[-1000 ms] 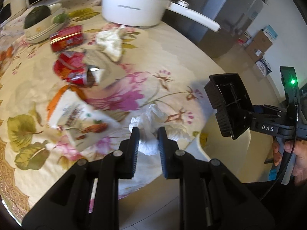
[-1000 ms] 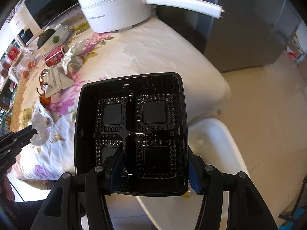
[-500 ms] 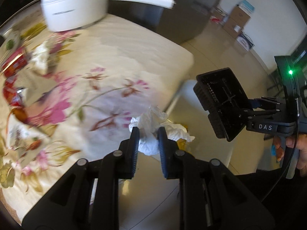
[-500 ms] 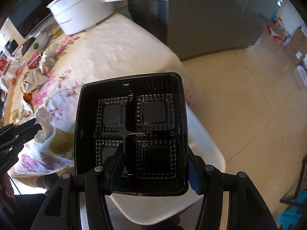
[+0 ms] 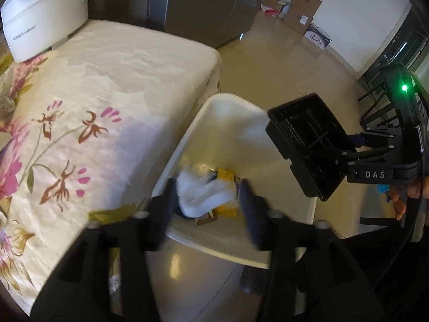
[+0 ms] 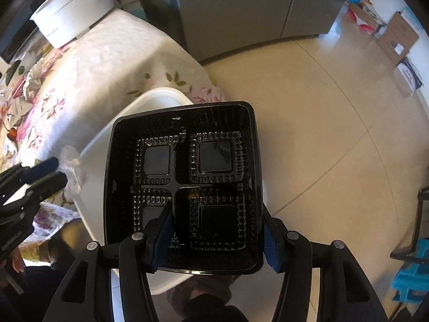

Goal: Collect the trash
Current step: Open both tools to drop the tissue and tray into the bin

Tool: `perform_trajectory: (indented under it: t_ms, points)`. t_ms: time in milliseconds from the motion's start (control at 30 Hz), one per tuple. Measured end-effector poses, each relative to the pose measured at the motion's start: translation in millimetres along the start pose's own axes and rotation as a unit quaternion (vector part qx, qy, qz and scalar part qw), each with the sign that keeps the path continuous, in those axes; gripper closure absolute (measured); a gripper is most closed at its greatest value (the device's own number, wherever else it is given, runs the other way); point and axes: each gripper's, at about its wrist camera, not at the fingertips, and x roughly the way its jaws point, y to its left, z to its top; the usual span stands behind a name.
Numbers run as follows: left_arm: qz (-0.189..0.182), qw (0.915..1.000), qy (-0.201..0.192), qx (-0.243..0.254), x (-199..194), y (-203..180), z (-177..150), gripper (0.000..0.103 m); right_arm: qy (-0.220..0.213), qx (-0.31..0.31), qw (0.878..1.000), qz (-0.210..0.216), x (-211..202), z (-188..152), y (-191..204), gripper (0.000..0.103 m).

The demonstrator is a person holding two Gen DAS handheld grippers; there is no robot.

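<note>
At the far left of the left wrist view, a counter draped in a cream floral tablecloth [image 5: 112,80] carried a white electric pot with a long white handle [image 5: 45,18] near its back edge. Just beside the counter's right-hand edge stood an open white plastic waste bin [image 5: 209,123], holding yellow and brown wrapper scraps [image 5: 225,174] at its bottom. Above the bin's near rim, the left gripper [image 5: 206,201] appeared motion-blurred, its jaws spread wide. A crumpled white tissue [image 5: 201,190] lay between the spread jaws over the bin opening; whether it touched either jaw could not be told. To the right, the right gripper [image 5: 346,158] held a black plastic four-compartment food tray [image 5: 308,145] on edge, over the bin's right side. A green indicator light [image 5: 404,88] glowed on that gripper's body. In the right wrist view, the right gripper [image 6: 214,238] had its blue-padded jaws clamped across the tray [image 6: 185,185], one jaw inside the tray and the other against its outer right wall. The bin's rim [image 6: 150,99] showed behind the tray, and the left gripper [image 6: 51,174] entered from the left with the tissue [image 6: 72,166] at its tips. Cardboard boxes [image 5: 303,8] stood on the tiled floor [image 6: 321,107] beyond.
</note>
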Motion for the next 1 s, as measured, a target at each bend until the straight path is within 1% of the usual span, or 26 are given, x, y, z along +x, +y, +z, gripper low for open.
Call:
perform_trajectory:
  t_ms: [33,167,233,400,500,533,633,800,1000]
  points:
    - [0.007,1.0,-0.004,0.003,1,-3,0,0.036,0.001,0.001,1.0,0.0,0,0,-1,0.044]
    - [0.023,0.9997,-0.009,0.006,-6,3,0,0.033,0.003,-0.002,1.0,0.001,1,0,-4,0.044]
    - [0.03,0.9995,-0.011,0.0,-11,10,-1,0.029,0.005,-0.005,1.0,0.002,3,0,-1,0.044]
    - [0.043,0.9984,-0.028,-0.023,-29,27,0,0.025,0.013,-0.022,1.0,0.001,10,0,13,0.044]
    - [0.058,0.997,-0.041,-0.033,-39,35,-1,0.022,0.015,-0.026,1.0,0.008,10,3,16,0.043]
    - [0.061,0.9966,-0.043,-0.035,-42,38,-1,0.022,0.015,-0.026,1.0,0.008,10,3,17,0.042]
    - [0.069,0.9955,-0.047,-0.045,-48,49,-2,0.022,0.015,-0.02,1.0,0.005,9,4,19,0.024]
    - [0.074,0.9935,-0.05,-0.07,-56,65,-5,0.022,0.016,-0.015,1.0,0.011,7,4,21,0.023]
    - [0.082,0.9915,-0.052,-0.086,-63,78,-9,0.022,0.015,-0.017,1.0,0.012,4,6,25,0.023]
